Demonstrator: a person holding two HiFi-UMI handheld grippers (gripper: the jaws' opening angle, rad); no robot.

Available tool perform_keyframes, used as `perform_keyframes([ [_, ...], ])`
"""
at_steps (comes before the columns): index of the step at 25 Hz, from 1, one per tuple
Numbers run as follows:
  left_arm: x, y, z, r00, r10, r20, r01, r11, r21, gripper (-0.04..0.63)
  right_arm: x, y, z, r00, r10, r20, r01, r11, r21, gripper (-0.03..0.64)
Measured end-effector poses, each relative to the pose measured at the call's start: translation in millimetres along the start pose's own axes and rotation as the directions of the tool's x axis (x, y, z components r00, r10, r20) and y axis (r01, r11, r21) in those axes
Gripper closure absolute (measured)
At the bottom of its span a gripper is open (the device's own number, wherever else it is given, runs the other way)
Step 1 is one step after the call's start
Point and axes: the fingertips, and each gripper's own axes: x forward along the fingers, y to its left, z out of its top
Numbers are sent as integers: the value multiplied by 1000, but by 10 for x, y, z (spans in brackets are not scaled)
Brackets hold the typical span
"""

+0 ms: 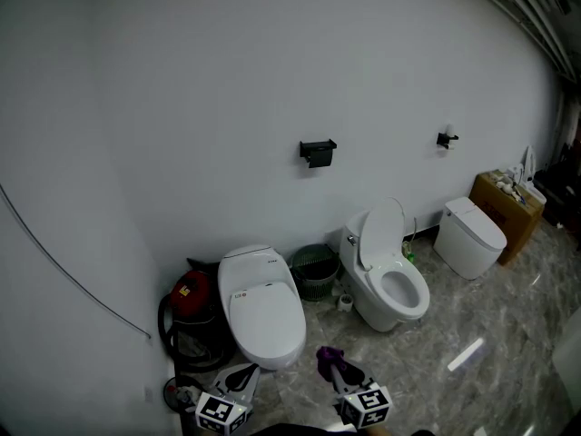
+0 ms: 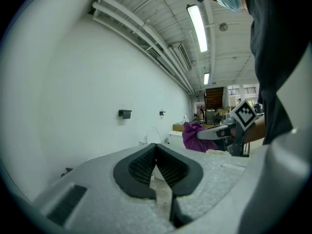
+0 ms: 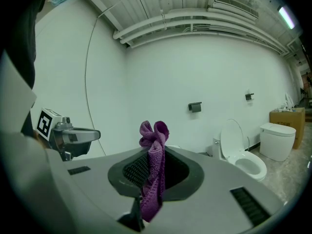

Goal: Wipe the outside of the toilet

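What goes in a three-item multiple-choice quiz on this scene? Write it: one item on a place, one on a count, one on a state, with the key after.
1. The green basket stands:
A. between the closed-lid toilet and the open-lid toilet
B. on a shelf
C. inside a sink

2. Toilets in the head view:
A. one
B. three
C. five

3. The right gripper is:
A. open and empty
B. shut on a brush
C. shut on the purple cloth

Key:
1 A, the basket sits on the floor between those two.
2 B, a third toilet stands farther right.
3 C, the right gripper view shows the cloth pinched between the jaws.
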Motion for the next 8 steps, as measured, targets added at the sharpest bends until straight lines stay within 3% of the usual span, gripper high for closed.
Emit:
perform_keyframes([
  [8, 20, 26, -93, 1000, -12, 8, 12, 1000, 28, 592, 61, -51, -22, 1000, -16, 6, 16, 1000, 1, 569],
])
